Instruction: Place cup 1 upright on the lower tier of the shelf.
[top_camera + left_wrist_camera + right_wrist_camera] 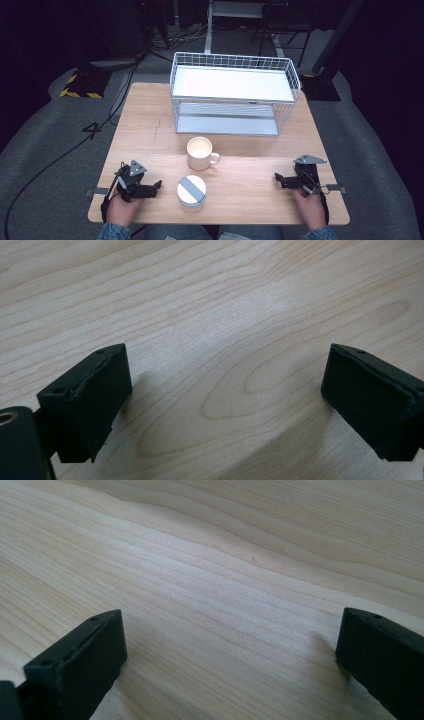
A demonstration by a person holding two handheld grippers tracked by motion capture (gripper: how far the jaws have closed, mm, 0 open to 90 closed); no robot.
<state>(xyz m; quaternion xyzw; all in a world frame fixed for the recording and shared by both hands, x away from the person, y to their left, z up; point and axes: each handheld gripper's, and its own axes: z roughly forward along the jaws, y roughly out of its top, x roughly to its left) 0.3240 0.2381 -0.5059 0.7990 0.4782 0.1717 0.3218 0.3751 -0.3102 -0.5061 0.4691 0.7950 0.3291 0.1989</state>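
A white mug point(200, 153) stands upright near the middle of the wooden table point(150, 125), its handle to the right. Just in front of it sits a round white tin with a grey stripe on its lid point(191, 190). My left gripper point(155, 186) rests at the front left, left of the tin, and stands open over bare wood point(225, 385). At the front right my right gripper point(278, 179) is open too, pointing left, with nothing but tabletop between its jaws point(230, 650).
A white wire rack point(234, 94) with two shelves stands at the back of the table. Beyond it the floor holds cables, a chair point(280, 20) and a stand base with yellow-black tape point(80, 85). A hand holds each gripper near the front edge.
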